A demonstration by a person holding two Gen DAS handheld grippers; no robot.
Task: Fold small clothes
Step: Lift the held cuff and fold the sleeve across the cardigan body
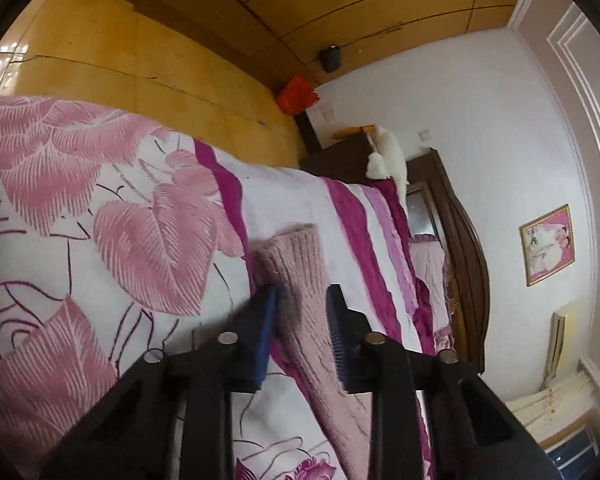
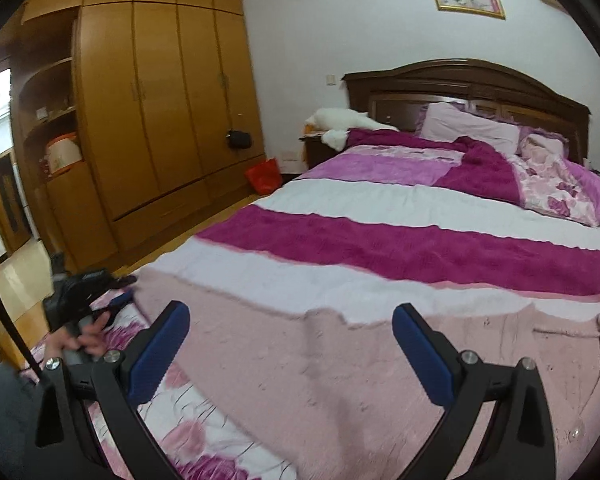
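A pale pink knitted garment [image 2: 340, 368] lies spread flat on the bed. In the left wrist view its ribbed sleeve [image 1: 300, 264] runs between the blue-padded fingers of my left gripper [image 1: 302, 300], whose jaws stand partly open around the sleeve without pinching it. My right gripper [image 2: 292, 320] is wide open and empty, hovering just above the garment's body near its top edge. The left gripper and the hand on it show at the far left of the right wrist view [image 2: 88, 300], at the garment's left end.
The bed cover [image 2: 420, 248] has magenta, white and pink bands and a floral part [image 1: 100, 220]. A wooden wardrobe [image 2: 152, 100] stands left. A dark headboard [image 2: 480, 88], pillows [image 2: 472, 126], a red bag [image 2: 264, 176] and a white plush [image 2: 340, 120] are at the far end.
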